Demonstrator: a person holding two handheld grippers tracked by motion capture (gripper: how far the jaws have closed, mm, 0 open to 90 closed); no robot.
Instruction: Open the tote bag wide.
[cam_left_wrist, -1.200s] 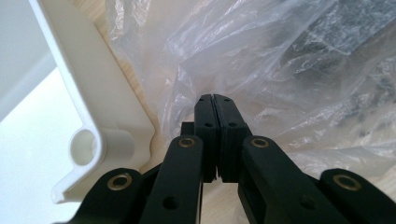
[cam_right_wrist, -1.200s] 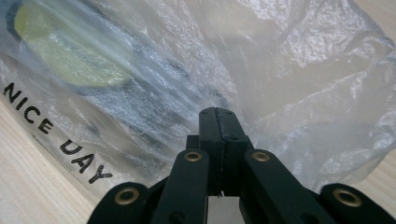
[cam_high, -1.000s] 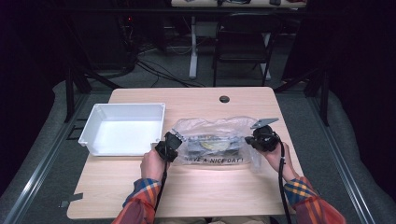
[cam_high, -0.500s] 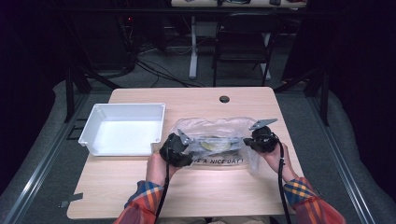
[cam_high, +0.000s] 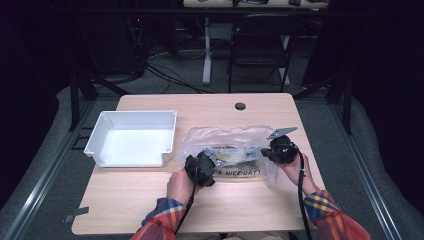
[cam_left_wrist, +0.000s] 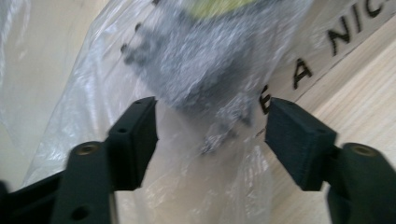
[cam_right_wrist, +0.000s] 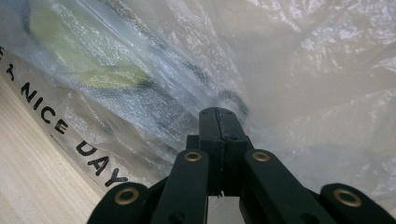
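While the right gripper (cam_right_wrist: 219, 116) stays pinched shut on the plastic bag (cam_high: 235, 145), the left gripper (cam_left_wrist: 210, 135) has just let go, slid toward the other, and stands half open astride the bag's film, pads not pressing; a fresh hold likely follows.

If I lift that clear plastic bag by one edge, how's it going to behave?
Probably floppy: the plastic bag lies crumpled and wrinkled on the table. It would likely sag where the dark and yellow-green contents sit, and they may slide. The thin film looks slippery, so a pinch could slip.
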